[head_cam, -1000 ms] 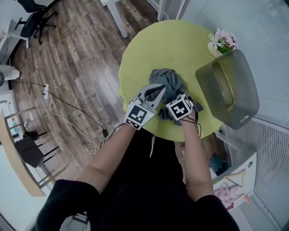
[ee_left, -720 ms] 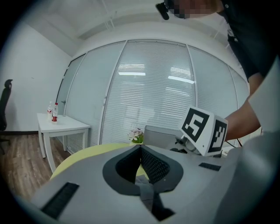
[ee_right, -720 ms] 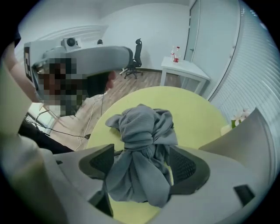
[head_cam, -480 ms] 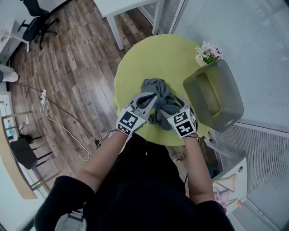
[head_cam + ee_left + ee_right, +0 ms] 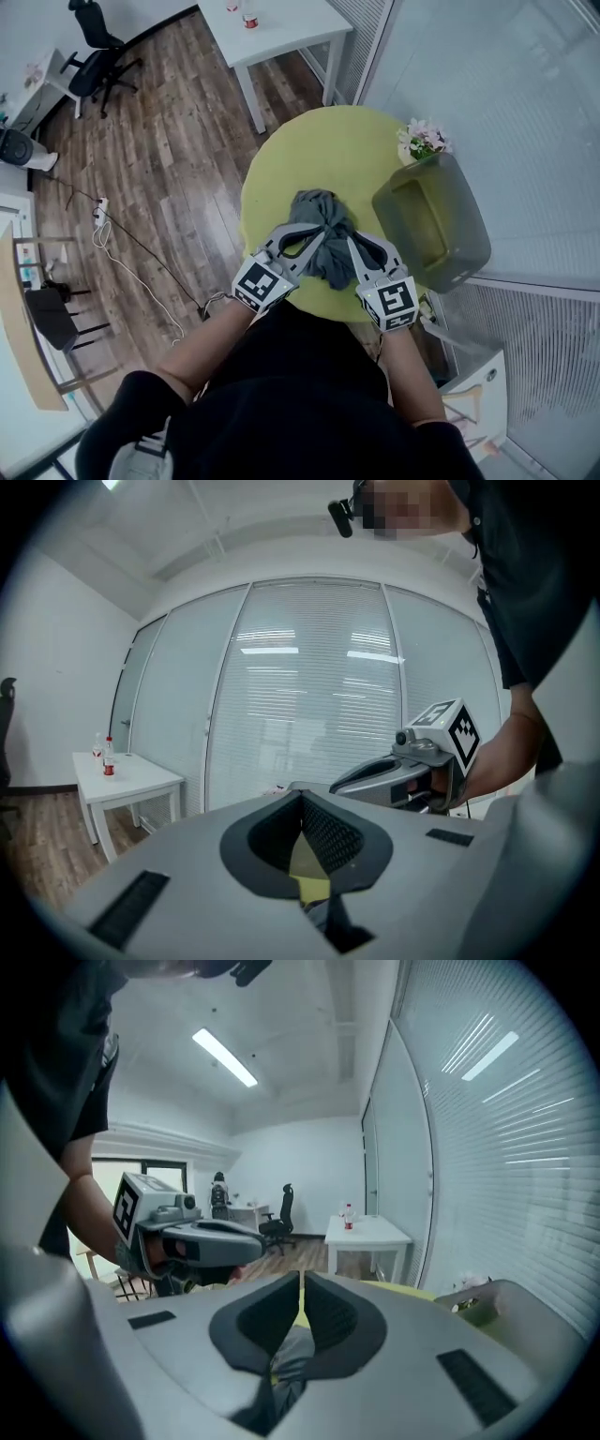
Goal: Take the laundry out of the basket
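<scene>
A grey garment [image 5: 317,211] lies bunched on the round yellow-green table [image 5: 328,141]. Both grippers meet it from the near side. My left gripper [image 5: 317,234] has its jaw tips together, and grey cloth [image 5: 328,919] shows low between them. The jaws of my right gripper [image 5: 349,244] have just been closing, with a fold of the garment [image 5: 291,1358] between them. In the left gripper view the right gripper [image 5: 412,775] is close by on the right. The empty grey laundry basket [image 5: 436,225] rests tilted at the table's right edge.
A pot of pink flowers [image 5: 419,141] stands at the table's far right, beside the basket. A white table [image 5: 281,23] with bottles stands beyond, and an office chair [image 5: 94,47] at the far left. A glass wall with blinds runs along the right. Cables lie on the wooden floor.
Both grippers have risen from the table, drawing the garment into a tighter bunch. The right gripper has tipped from pointing down towards level.
</scene>
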The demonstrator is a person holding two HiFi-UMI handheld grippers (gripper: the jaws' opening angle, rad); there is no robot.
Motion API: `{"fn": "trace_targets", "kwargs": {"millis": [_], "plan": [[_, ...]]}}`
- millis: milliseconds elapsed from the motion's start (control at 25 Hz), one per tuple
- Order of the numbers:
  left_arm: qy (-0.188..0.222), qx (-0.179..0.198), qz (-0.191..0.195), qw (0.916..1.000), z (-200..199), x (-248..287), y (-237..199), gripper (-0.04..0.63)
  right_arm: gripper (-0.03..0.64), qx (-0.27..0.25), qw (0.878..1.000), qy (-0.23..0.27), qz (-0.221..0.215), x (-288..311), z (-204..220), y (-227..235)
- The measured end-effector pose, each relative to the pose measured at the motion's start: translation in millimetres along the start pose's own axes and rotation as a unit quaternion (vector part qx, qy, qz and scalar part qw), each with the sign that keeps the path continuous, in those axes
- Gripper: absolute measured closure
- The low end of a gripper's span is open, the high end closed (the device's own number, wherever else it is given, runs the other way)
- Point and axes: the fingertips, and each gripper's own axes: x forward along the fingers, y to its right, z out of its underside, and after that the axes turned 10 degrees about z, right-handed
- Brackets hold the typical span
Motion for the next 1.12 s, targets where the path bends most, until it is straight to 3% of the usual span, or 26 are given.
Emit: {"fn": "trace_targets", "kwargs": {"millis": [200, 360, 720, 1120], "plan": [[0.013, 0.009, -0.004, 0.9999, -30.6, -3.9, 11.6, 0.584, 0.594, 0.028, 0.996, 0.084, -0.016, -23.6, -46.7, 3.7], [0.021, 0.012, -0.011, 0.9996, -51.2, -1.6, 14.0, 0.584, 0.594, 0.022, 0.993, 0.115, -0.024, -29.5, -73.3, 4.9], [0.049, 0.021, -0.022, 0.9983, -93.2, 11.0, 15.5, 0.584, 0.594, 0.017, 0.990, 0.140, -0.025, -34.0, -105.1, 13.9], [0.047, 0.039, -0.025, 0.9978, -96.2, 13.8, 24.0, 0.584, 0.594, 0.012, 0.990, 0.139, -0.031, -39.0, -103.0, 6.1]]}}
